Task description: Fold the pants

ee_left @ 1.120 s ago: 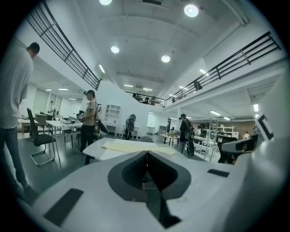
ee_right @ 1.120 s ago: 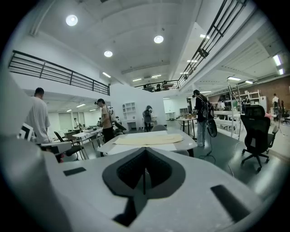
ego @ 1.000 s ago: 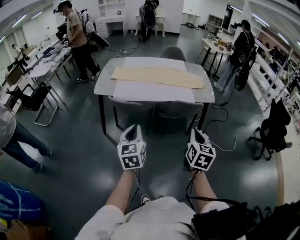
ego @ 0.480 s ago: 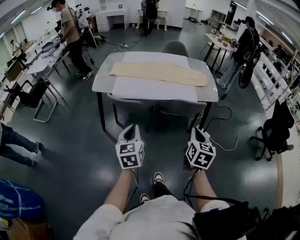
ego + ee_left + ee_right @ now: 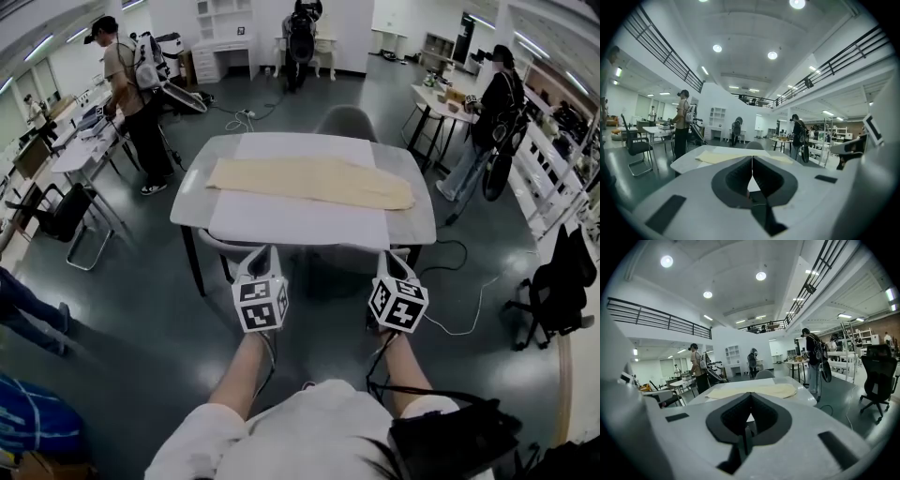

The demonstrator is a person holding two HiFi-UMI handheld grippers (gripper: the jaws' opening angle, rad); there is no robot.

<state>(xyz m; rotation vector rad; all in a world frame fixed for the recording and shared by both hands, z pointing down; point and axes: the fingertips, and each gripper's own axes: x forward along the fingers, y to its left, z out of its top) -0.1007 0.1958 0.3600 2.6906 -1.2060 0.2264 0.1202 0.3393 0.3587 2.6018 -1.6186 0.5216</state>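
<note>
**Approach phase, head view.** Pants (image 5: 309, 181): beige, laid flat lengthwise across the table (image 5: 187, 197) on a white mat (image 5: 300, 225); unfolded, nothing touching them. L gripper (image 5: 266, 253) and R gripper (image 5: 390, 259): held side by side in front of the wearer, pointing at the table's near edge; tips approx. at that edge, apart from the cloth. Jaws, both grippers: pressed together w/ nothing between them (each gripper view shows a closed seam, table beyond). Change vs. a sec. earlier: the table then stood well ahead across open floor. It now fills mid-frame w/ its near edge right at the tips, i.e. the wearer has walked up to it, grippers carried in the same pose and kept closed. Meaning for task: no fold begun, only the walk-up is done. Prob. next step is to open the jaws and reach over the edge for one end of the pants. Chair (image 5: 345, 120) at far side, clear of the work.
</note>
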